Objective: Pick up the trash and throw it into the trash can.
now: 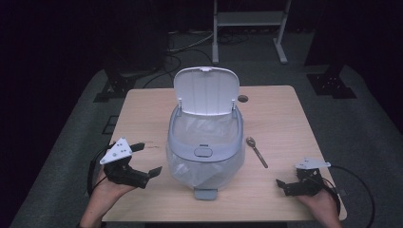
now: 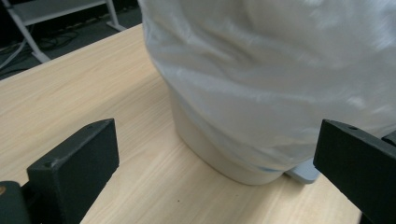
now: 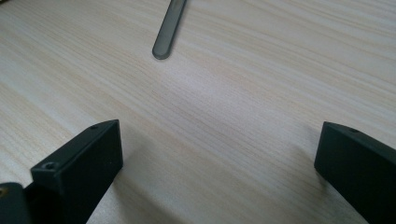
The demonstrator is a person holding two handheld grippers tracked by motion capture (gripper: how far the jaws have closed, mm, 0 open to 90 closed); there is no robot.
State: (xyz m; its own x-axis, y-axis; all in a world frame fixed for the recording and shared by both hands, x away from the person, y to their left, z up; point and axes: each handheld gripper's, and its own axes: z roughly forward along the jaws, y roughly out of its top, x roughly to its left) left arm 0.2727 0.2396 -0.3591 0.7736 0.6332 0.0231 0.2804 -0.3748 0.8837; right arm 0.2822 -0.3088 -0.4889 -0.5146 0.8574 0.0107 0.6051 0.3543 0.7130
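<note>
High view puts the bin, lid up, at frame centre on the surface, directly right of the left claw, which gapes wide and empty. Spoon lies right of centre, handle slanting toward the right claw, also wide and nearer it.

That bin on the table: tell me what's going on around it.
A person sits at the table with a gripper in each hand. The bin stands in the middle, lid up and a bag lining it. The left gripper is open beside the bin's lower side, holding nothing. The right gripper rests open near the table's edge, pointing toward a spoon that lies untouched beside the bin.
</note>
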